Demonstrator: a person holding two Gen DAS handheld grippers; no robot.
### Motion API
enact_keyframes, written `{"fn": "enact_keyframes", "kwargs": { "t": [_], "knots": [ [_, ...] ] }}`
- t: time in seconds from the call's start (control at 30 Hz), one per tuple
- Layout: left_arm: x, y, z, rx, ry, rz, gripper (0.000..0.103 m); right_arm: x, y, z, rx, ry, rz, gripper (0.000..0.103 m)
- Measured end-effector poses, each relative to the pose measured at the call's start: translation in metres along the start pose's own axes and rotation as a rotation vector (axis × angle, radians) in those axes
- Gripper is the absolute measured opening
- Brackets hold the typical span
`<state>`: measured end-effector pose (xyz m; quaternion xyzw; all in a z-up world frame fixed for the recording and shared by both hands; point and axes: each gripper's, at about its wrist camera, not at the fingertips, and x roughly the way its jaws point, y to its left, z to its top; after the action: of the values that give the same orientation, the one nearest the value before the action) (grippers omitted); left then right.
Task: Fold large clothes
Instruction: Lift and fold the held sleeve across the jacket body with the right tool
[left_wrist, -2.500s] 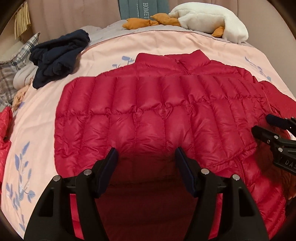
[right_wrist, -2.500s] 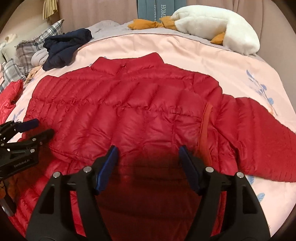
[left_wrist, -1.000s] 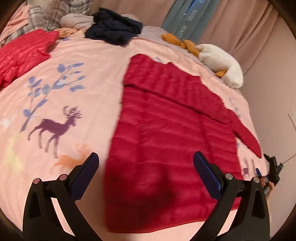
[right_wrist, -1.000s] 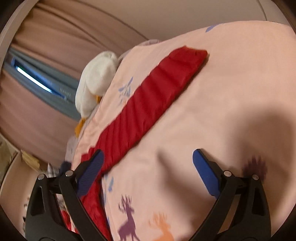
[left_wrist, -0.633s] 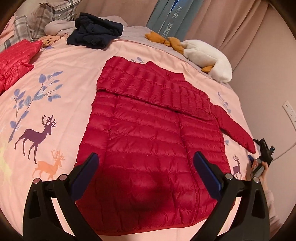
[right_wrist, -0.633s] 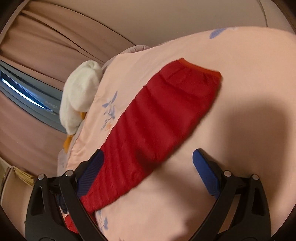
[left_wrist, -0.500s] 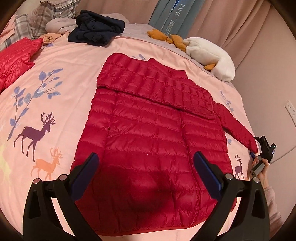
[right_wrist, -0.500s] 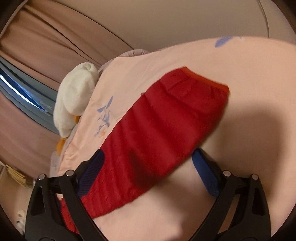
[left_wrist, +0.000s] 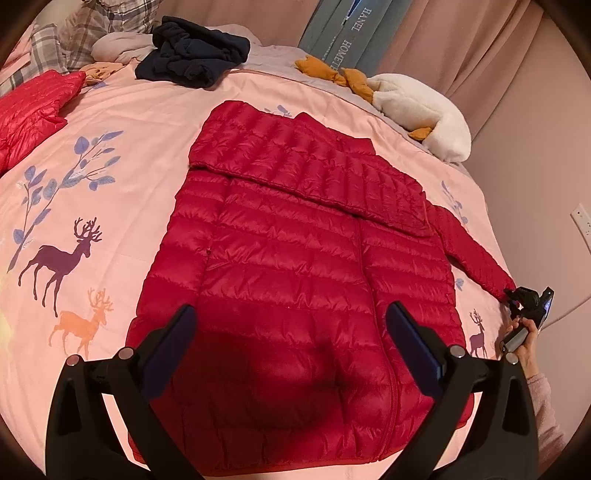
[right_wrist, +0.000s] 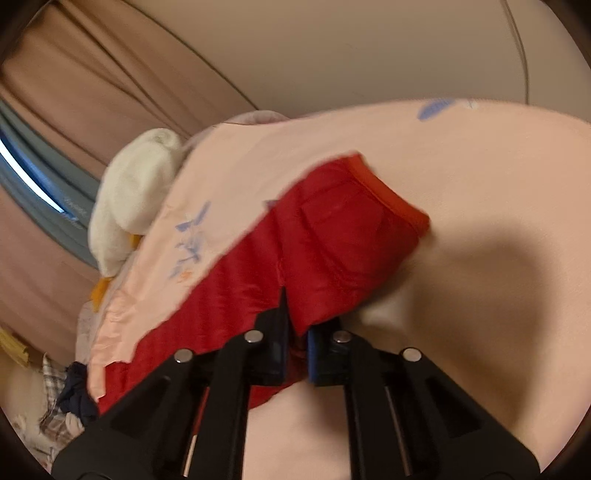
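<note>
- A bed (left_wrist: 122, 122) with a pink cover printed with deer and blue leaves.
- Beige curtains (left_wrist: 443, 44) hang behind the bed.
- A plain wall (left_wrist: 535, 177) on the right carries a white socket (left_wrist: 583, 219).
- The light is warm and dim.

Glossy quilted jacket (left_wrist: 295, 266), matt cotton bedspread (left_wrist: 122, 122)
</note>
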<state>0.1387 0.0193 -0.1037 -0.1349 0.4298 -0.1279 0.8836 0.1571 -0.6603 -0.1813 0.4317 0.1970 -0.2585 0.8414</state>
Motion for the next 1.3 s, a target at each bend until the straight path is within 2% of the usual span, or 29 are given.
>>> {"fn": "enact_keyframes", "kwargs": {
  "t": [0.23,0.4,0.53,0.7,0.87,1.0,1.1,1.2,1.27,1.3],
  "knots": [
    [-0.009,0.011,-0.007,-0.007,-0.006,0.006,0.102,-0.052,0.082,-0.006,-0.206,-0.050,0.144,0.006],
    [-0.014,0.024,-0.010,-0.044,-0.007,-0.021,0.102,-0.081,0.163,-0.040,-0.450,-0.058,0.216,0.006],
    [-0.019,0.036,-0.014,-0.063,-0.010,-0.044,0.102,-0.094,0.228,-0.091,-0.663,-0.038,0.262,0.006],
    [-0.025,0.051,-0.014,-0.087,-0.016,-0.060,0.102,-0.093,0.286,-0.156,-0.840,0.015,0.298,0.006],
    [-0.022,0.060,-0.010,-0.104,-0.009,-0.091,0.102,-0.085,0.326,-0.222,-1.009,0.060,0.313,0.006],
    [-0.012,0.062,-0.003,-0.113,0.004,-0.141,0.102,-0.068,0.346,-0.279,-1.110,0.141,0.320,0.007],
    [-0.001,0.062,0.006,-0.139,0.017,-0.199,0.102,-0.057,0.349,-0.310,-1.174,0.190,0.312,0.012],
    [0.014,0.061,0.017,-0.178,0.037,-0.273,0.102,-0.046,0.349,-0.333,-1.208,0.244,0.310,0.027],
    [0.026,0.058,0.025,-0.197,0.051,-0.320,0.102,-0.042,0.347,-0.343,-1.230,0.261,0.303,0.042],
    [0.031,0.056,0.029,-0.207,0.059,-0.339,0.102,-0.043,0.346,-0.345,-1.227,0.276,0.308,0.063]
  ]
}}
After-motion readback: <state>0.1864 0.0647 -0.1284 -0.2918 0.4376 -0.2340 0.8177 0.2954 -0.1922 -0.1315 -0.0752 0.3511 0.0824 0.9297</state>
